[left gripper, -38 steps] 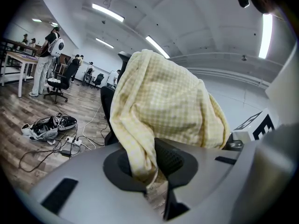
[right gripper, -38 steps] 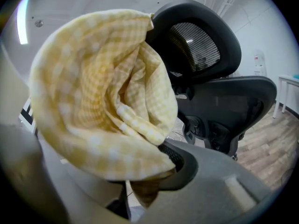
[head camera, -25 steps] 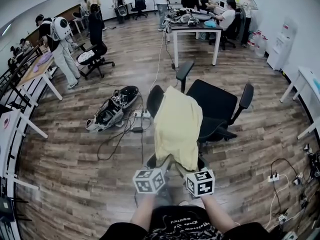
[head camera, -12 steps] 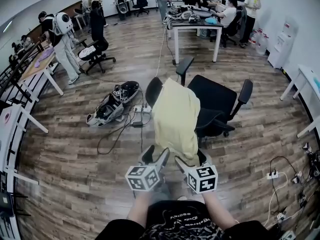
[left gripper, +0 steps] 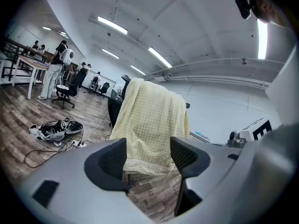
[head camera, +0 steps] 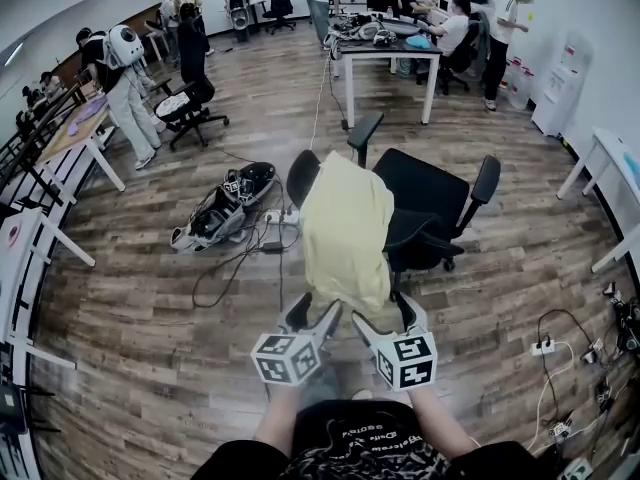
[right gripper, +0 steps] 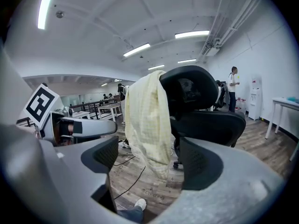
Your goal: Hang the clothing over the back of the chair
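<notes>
Hanging looks finished: the black chair (head camera: 432,200) carries the yellow clothing (head camera: 345,233) draped over its back, hem falling toward the floor. The left gripper (head camera: 313,313) is wide apart and empty near that hem. The right gripper (head camera: 385,318) has just been opening, with nothing between its jaws. Next, I judge, both must draw clear without snagging cloth.

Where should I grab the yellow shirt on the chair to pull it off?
Probably the yellow shirt by its loose bottom hem, from behind the chair: that edge hangs free facing you, while the top drapes over the backrest.
</notes>
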